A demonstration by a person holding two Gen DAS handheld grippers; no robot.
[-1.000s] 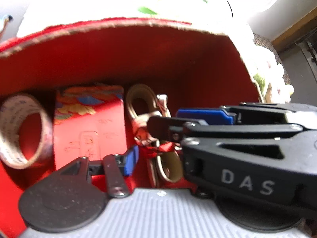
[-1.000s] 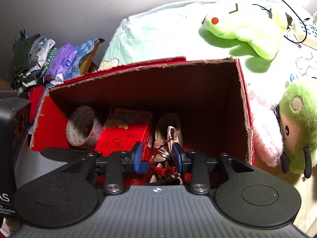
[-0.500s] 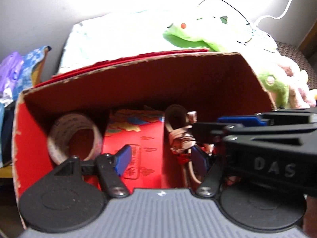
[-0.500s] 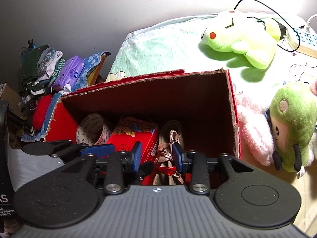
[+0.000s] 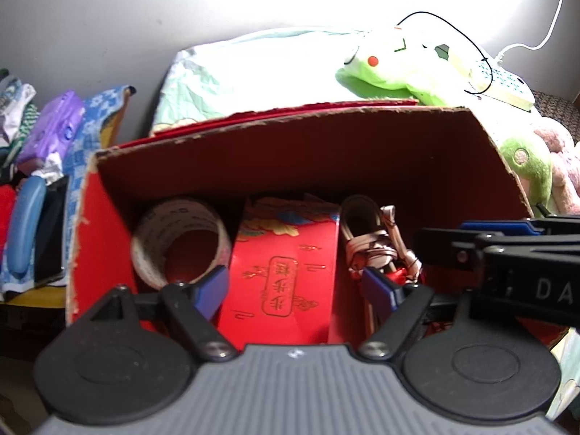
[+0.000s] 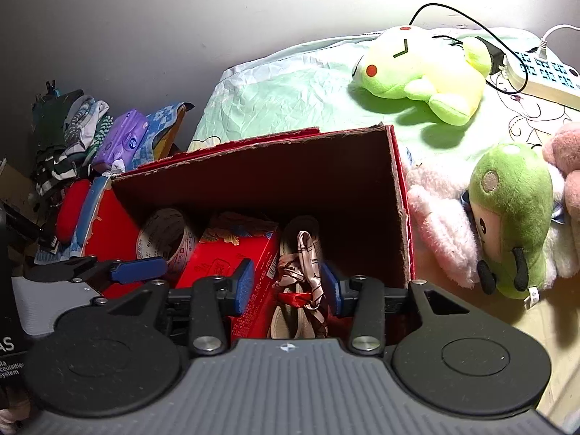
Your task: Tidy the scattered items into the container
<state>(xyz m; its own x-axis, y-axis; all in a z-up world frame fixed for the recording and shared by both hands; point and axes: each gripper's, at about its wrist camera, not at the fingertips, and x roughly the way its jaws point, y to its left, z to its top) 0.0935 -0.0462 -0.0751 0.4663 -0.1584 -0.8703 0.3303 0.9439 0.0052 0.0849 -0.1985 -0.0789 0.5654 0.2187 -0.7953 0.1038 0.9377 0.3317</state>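
Packed side by side on the floor of the red box (image 6: 398, 217), probably to save room: tape roll (image 6: 163, 239) at 9 o'clock, red packet (image 6: 232, 264) centre, bundled strap (image 6: 304, 282) at 3 o'clock. Left gripper (image 5: 293, 286) opening above the packet, nothing pinched; right gripper (image 6: 286, 286) also opening, astride the strap yet pressing on nothing, likely just let go. Legible: framed gold characters on the packet, too small to read with confidence; "DA" on the right gripper's body in the left view, "AS" and "system" at the frame edge in the right view.
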